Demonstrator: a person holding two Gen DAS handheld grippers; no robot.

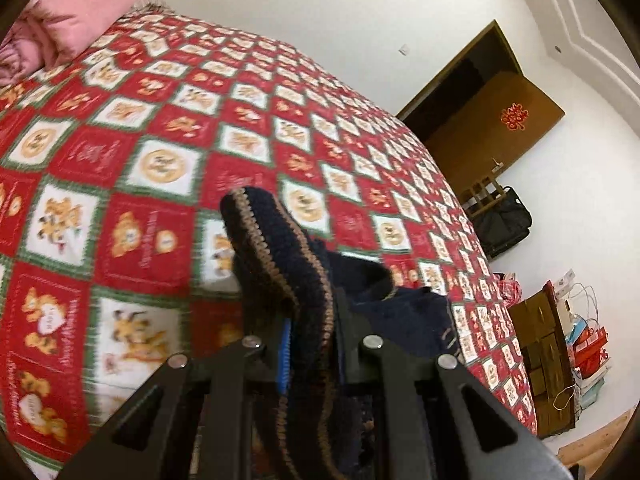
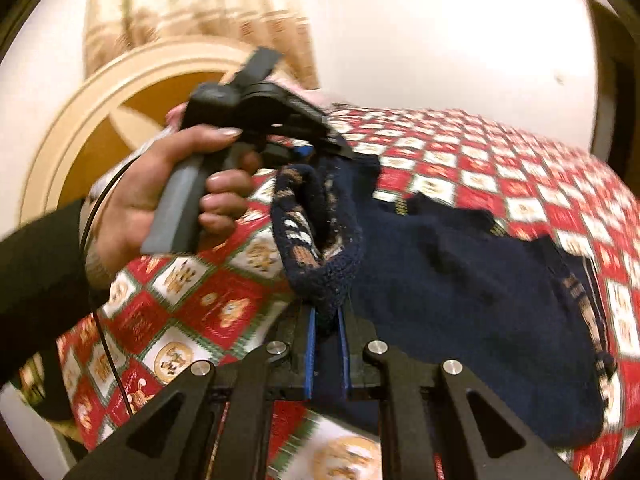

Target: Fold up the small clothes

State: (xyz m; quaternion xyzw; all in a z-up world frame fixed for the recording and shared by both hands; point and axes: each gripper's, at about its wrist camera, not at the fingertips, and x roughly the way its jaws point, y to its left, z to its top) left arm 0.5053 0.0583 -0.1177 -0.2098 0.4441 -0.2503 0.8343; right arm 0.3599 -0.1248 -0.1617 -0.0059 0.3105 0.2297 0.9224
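Here, your left claw point(image 1: 308, 344) is clenched on the striped edge of the dark navy knitted garment with tan-brown trim point(image 1: 280, 248), and that edge stands up over the bed's red, white and green checked bear-print blanket point(image 1: 120, 148). Only the left wrist view gives you the room beyond: a pink pillow point(image 1: 68, 20) at the bed's far corner, a brown wooden door with a red paper ornament point(image 1: 496, 120), a black bag point(image 1: 504, 220) against the wall and a low brown cabinet point(image 1: 548, 364) beside the bed.

The right wrist view shows what the left one hides. Your right claw point(image 2: 328, 340) grips a rolled, patterned hem of the same garment point(image 2: 460, 292) between its blue pads point(image 2: 309, 344), while the plain navy body spreads to the right across the blanket point(image 2: 208, 300). There you also see your left hand point(image 2: 160, 192), in a dark sleeve point(image 2: 36, 280), wrapped round the grey handle of the other claw point(image 2: 320, 148), with a round cream and brown headboard point(image 2: 116, 92) behind it.
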